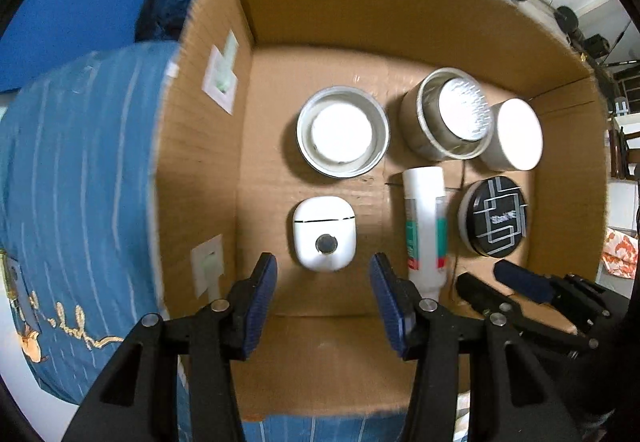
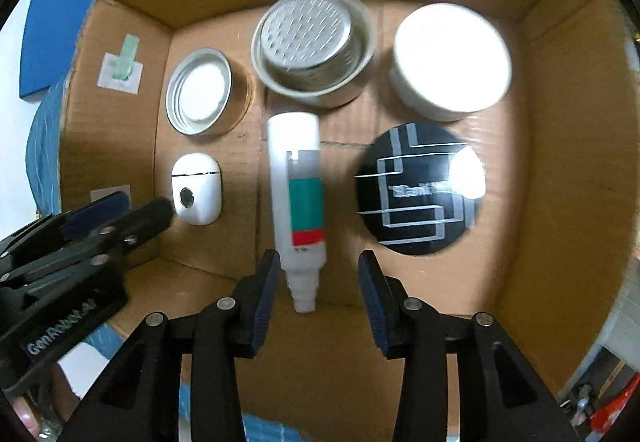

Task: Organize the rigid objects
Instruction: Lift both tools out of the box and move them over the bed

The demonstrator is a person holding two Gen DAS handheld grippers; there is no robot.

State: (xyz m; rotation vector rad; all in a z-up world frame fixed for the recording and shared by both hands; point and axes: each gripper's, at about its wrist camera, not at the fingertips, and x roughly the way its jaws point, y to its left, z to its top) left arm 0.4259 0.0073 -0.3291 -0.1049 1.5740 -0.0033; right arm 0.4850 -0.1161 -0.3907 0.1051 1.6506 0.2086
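Directly below, the left claw [image 1: 322, 274] hangs with jaws apart, holding nothing, the white case [image 1: 324, 234] lying just past its tips at 12 o'clock. Likewise the right claw [image 2: 318, 274] gapes empty astride the nozzle of the white tube [image 2: 298, 193]. Both lie on the floor of a cardboard box [image 1: 320, 21], beside an upturned lid [image 1: 342, 131], a metal strainer cup [image 2: 312, 45], a white jar [image 2: 452, 61] and a black disc [image 2: 420, 187]. Bare cardboard remains at 6 o'clock. Only the left view shows blue bedding [image 1: 80, 181] at 9 o'clock.

Cardboard box [image 1: 400, 21], open top. Back row, L to R: metal lid [image 1: 342, 131] inverted; perforated steel cup [image 1: 452, 113] tilted; white jar [image 1: 516, 133]. Front row: white earbud case [image 1: 324, 232]; white tube [image 1: 425, 230] lying flat, nozzle toward cam; black round compact [image 1: 496, 217].
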